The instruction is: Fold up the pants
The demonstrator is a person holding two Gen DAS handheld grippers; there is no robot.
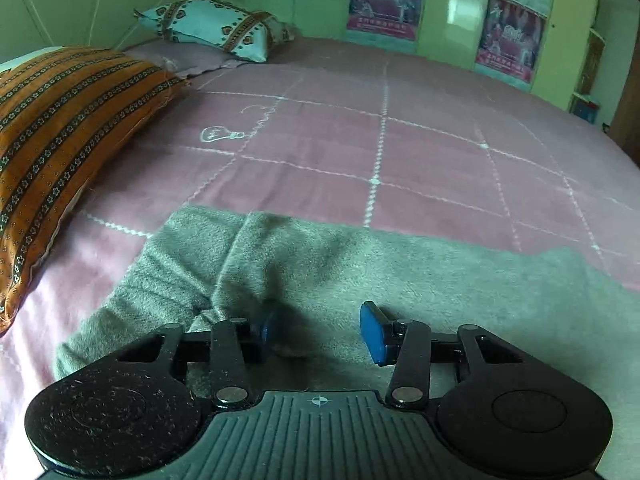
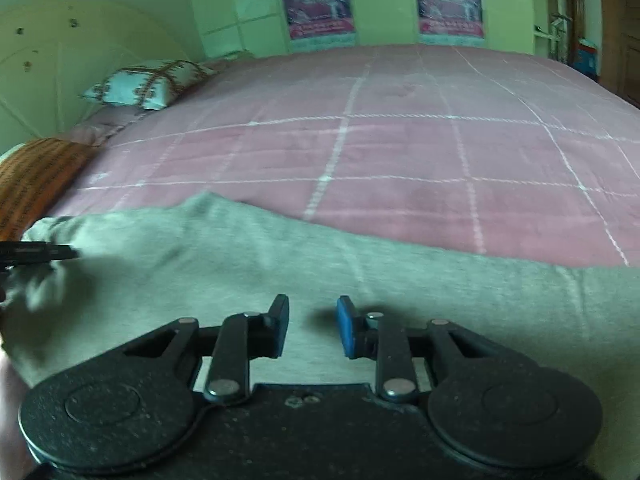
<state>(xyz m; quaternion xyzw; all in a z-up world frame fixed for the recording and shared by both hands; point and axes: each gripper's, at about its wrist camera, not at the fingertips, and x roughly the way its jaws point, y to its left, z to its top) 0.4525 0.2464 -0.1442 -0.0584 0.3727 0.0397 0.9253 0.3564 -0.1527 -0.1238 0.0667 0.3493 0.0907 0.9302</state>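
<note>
Grey pants (image 1: 360,272): spread flat across near edge of bed (image 1: 360,140), on pink checked cover. Left tongs (image 1: 320,330): jaws wide apart, low over pants, gripping nothing. Right tongs (image 2: 313,326): jaws part open, empty, above pants. Orange striped pillow (image 1: 60,152) left; pale patterned pillow (image 1: 216,28) beyond.
</note>
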